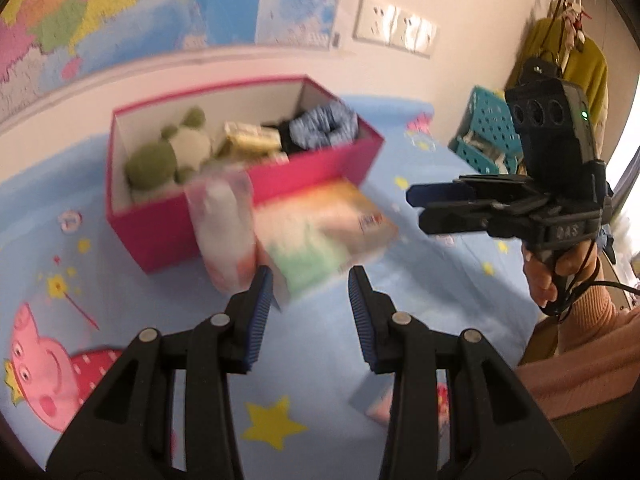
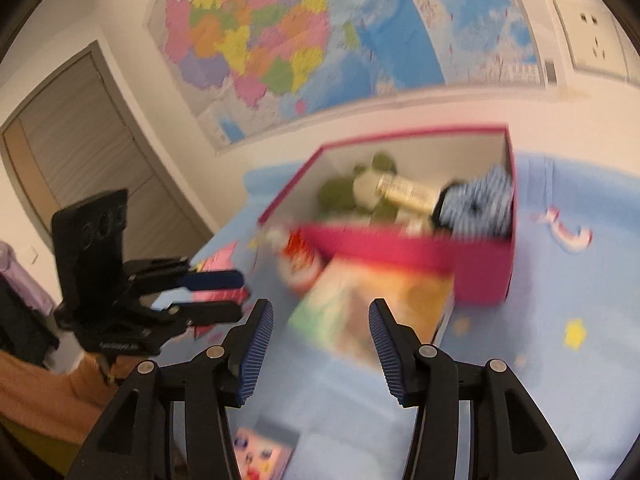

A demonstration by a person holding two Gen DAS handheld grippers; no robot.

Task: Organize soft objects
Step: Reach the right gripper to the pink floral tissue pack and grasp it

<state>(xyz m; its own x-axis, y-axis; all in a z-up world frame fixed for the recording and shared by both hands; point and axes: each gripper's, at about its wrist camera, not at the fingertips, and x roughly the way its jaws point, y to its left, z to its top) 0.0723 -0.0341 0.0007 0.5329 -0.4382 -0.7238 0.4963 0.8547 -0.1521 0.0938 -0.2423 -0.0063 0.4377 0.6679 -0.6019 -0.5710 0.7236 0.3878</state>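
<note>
A: Largest, filling the lower frame, we see the light-blue cartoon-print bedsheet. At centre stands the open pink cardboard box, holding a green-and-white plush toy and a blue striped fabric roll.

B: Touching its front wall, we note a clear plastic packet and a flat pastel soft package. The left gripper and right gripper are both released, grasping nothing.

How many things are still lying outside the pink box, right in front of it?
2: a clear packet leaning on the pink box's front wall, and a flat colourful pack beside it on the blue sheet. Blur may hide more.
</note>
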